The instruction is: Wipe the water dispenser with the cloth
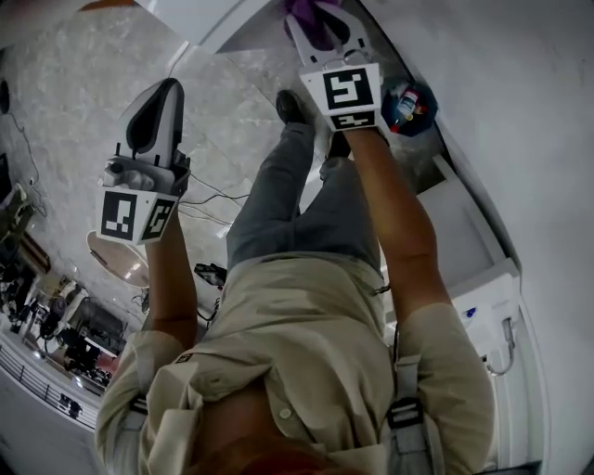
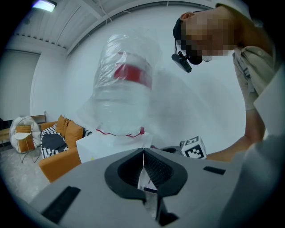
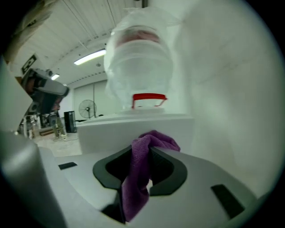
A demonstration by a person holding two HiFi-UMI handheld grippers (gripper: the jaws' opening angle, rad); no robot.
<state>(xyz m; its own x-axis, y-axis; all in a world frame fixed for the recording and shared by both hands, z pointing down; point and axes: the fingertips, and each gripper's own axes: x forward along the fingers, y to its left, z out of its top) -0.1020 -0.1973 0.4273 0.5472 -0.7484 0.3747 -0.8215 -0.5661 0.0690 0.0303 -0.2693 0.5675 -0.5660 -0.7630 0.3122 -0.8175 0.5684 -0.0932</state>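
Observation:
The water dispenser's white top (image 3: 133,127) carries a large clear bottle (image 3: 140,67) wrapped in plastic, with a red ring at its neck. My right gripper (image 3: 149,153) is shut on a purple cloth (image 3: 153,140), held just in front of the dispenser's top edge. In the head view the right gripper (image 1: 320,14) and the cloth (image 1: 311,20) are at the top. My left gripper (image 2: 143,153) is shut and holds nothing, pointing at the bottle (image 2: 124,89) from farther back. In the head view the left gripper (image 1: 167,88) hangs at the left above the floor.
An orange sofa (image 2: 60,142) and a wire chair (image 2: 24,136) stand to the left of the dispenser. A fan (image 3: 87,109) stands behind it. A blue holder with bottles (image 1: 406,104) and cables (image 1: 209,199) lie on the floor. A white unit (image 1: 483,297) stands at the right.

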